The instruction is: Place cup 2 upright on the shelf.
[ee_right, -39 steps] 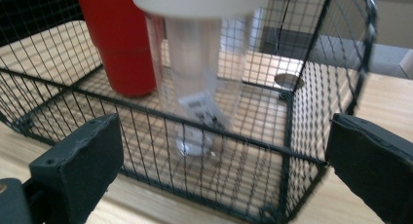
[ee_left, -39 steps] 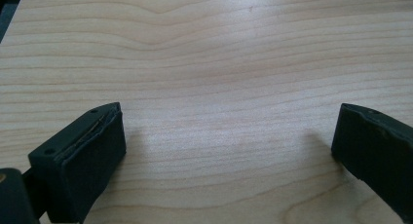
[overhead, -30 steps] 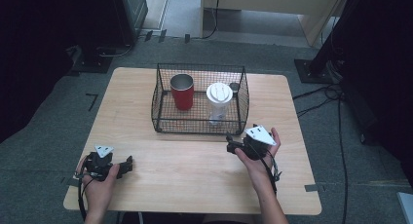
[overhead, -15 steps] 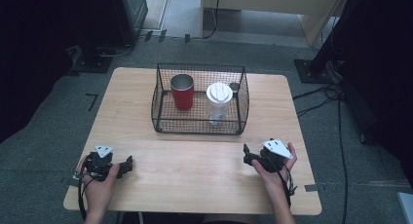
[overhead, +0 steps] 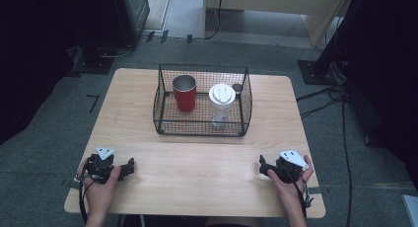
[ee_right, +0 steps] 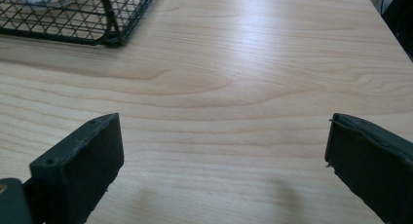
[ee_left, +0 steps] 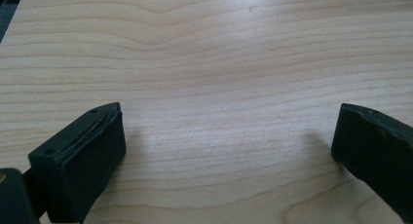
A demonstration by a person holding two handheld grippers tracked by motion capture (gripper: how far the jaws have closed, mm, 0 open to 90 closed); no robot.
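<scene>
Basket (ee_right: 73, 14) cut off at frame top | both grippers gaping, empty

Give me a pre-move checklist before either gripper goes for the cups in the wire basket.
1. Left gripper empty, jaws apart: ok.
2. Right gripper empty, jaws apart: ok.
3. Red cup upright inside the wire basket: ok.
4. Clear cup with the white lid upright beside it in the basket: ok; whether the lid is pressed on tight: cannot tell.
5. Bare table between both grippers and the basket, nothing in the way: ok.
6. Small dark thing at the basket's far right corner, inside or outside the mesh: cannot tell.
</scene>
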